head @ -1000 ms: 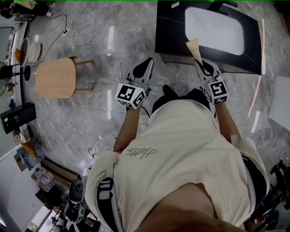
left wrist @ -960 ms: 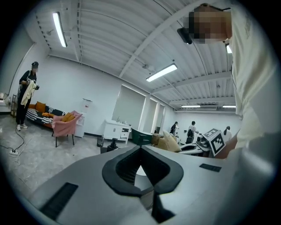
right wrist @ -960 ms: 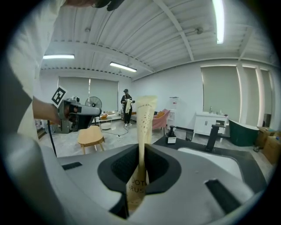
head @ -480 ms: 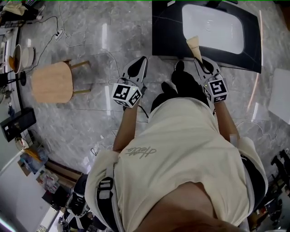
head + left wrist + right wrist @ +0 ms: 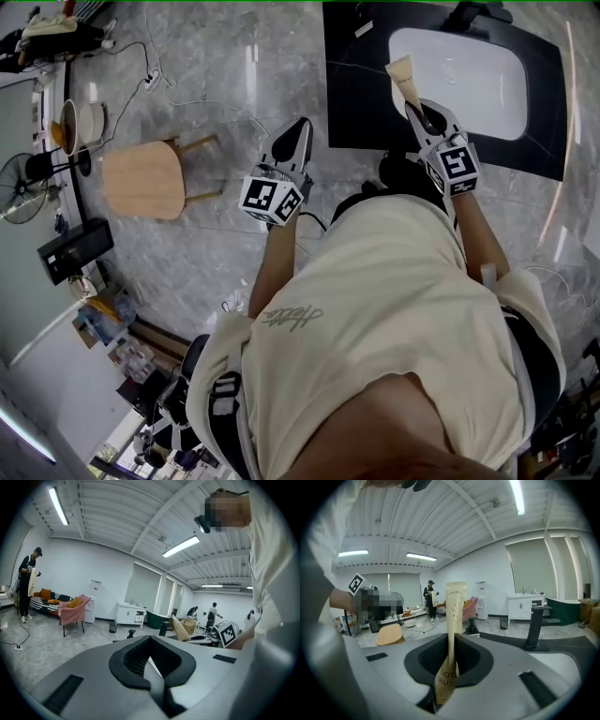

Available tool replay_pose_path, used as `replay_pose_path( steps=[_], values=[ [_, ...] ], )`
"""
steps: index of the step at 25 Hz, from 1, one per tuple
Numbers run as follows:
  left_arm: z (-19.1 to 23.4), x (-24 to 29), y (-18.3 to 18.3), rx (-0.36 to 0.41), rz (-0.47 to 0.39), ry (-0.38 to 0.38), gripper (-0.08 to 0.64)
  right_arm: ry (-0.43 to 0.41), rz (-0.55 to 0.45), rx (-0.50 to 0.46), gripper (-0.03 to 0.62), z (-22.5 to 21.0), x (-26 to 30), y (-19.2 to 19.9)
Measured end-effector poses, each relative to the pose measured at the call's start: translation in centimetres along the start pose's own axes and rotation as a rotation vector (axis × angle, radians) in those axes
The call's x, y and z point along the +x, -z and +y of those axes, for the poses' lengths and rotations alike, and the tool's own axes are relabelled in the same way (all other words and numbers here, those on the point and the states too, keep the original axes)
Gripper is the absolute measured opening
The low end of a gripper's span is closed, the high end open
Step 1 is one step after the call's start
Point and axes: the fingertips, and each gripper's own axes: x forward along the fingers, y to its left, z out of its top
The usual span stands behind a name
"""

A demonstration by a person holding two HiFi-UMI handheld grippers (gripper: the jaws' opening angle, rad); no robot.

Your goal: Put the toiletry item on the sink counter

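Right tool (image 5: 449, 670) clamps the toiletry packet (image 5: 455, 611) (lower print hidden between jaws).

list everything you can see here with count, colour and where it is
toiletry packet: one, beige, upright in the right gripper's jaws, seen against the counter
sink counter: one, black, top right of the head view
basin: one, white, set in the counter
stool: one, light wood, on the grey floor at left
fan: one, black, far left edge
left gripper: one, grey, shut and empty, over the floor
right gripper: one, grey, shut on the packet
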Motion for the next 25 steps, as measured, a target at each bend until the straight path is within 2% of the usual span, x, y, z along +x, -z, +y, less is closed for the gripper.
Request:
replay_pose_path(
  steps=[7,13,16,21,25],
  values=[
    [1.5,6.1,-3.5,0.003,-0.021,-0.002,0.003,-0.038,0.014,0.042,0.026,-3.7,3.5,-0.6],
    [2.7,8.6,-3.4,-0.016,0.0,0.023,0.003,-0.036,0.049,0.096,0.026,-4.7,5.2,0.0],
    [3.7,9.2,-3.2,-0.038,0.001,0.042,0.003,-0.018,0.075,0.107,0.026,-4.8,5.7,0.4],
    [5.1,9.3,-3.3,-0.048,-0.005,0.122,0.003,0.05,0.091,0.094,0.026,-4.0,6.0,-0.9],
    [7.2,9.6,-3.6,-0.027,-0.004,0.179,0.003,0.103,0.1,0.165,0.026,-3.3,7.2,-0.7]
  ],
)
